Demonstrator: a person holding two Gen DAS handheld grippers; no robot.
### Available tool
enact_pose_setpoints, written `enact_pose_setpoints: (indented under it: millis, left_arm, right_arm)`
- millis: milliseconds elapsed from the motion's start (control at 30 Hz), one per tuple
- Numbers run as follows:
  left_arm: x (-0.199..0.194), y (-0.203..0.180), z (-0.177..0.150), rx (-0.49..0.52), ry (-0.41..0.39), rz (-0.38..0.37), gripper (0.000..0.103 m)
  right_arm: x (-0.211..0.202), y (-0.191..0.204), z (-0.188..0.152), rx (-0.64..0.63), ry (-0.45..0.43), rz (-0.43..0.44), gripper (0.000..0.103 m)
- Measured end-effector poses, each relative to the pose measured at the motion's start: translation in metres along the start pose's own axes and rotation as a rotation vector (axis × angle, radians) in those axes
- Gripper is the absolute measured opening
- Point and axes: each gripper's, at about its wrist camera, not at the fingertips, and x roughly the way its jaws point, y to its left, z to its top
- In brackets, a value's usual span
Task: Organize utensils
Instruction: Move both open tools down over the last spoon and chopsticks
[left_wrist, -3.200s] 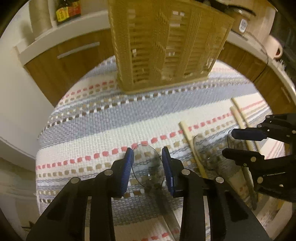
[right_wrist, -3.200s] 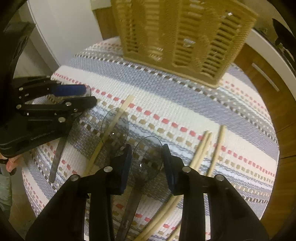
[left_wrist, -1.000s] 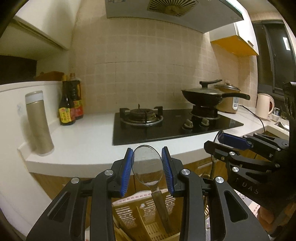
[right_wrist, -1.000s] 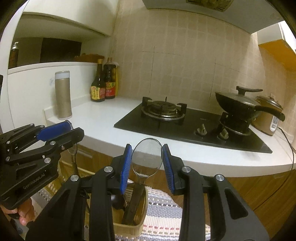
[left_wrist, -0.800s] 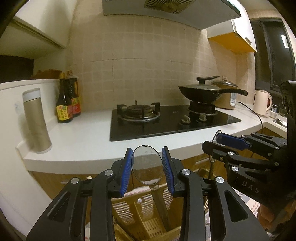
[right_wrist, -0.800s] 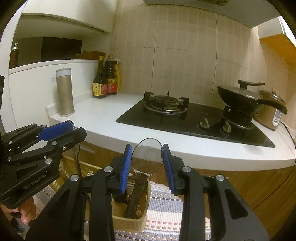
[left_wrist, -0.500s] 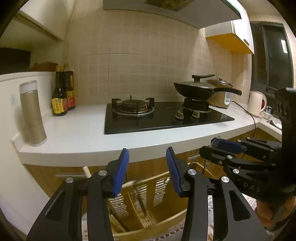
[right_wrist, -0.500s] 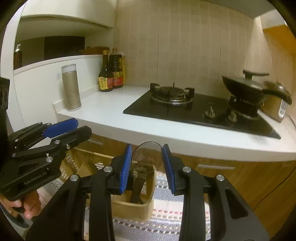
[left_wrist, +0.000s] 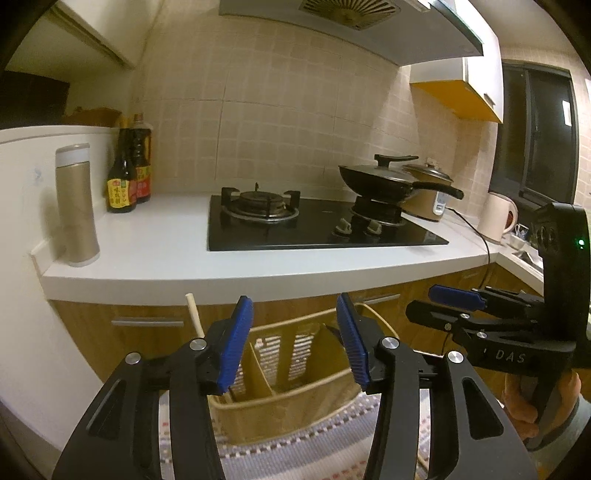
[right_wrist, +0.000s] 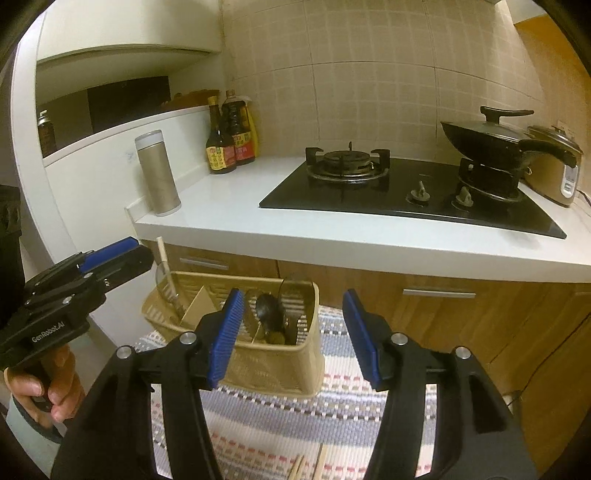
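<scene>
While your left gripper (left_wrist: 293, 338) and right gripper (right_wrist: 293, 334) both stand wide apart holding nothing, the spoons (right_wrist: 271, 314) sit in the utensil basket (right_wrist: 275, 363) on the striped mat (right_wrist: 332, 417).

Home kitchen, which I am facing from low down. At 12 o'clock a gas hob (left_wrist: 317, 221) is sitting in a white countertop (left_wrist: 155, 240); at 2 o'clock a lidded wok (left_wrist: 384, 181) is resting on a burner beside a rice cooker (left_wrist: 432, 199). Sauce bottles (left_wrist: 127, 177) are standing at 10 o'clock, a range hood (left_wrist: 347, 22) is hanging overhead, tiled wall behind.
</scene>
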Motion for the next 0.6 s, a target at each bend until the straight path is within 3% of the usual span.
enact_pose_setpoints:
  millis: [267, 600]
  left_arm:
    - [-0.029, -0.017, -0.008, 0.036, 0.012, 0.013, 0.046]
    - [-0.026, -0.023, -0.060, 0.026, 0.196, 0.043, 0.047]
  right_arm:
    - [-0.018, 0.000, -0.012, 0.012, 0.068, -0.044, 0.052]
    - [-0.010, -0.007, -0.051, 0.031, 0.251, -0.056, 0.052]
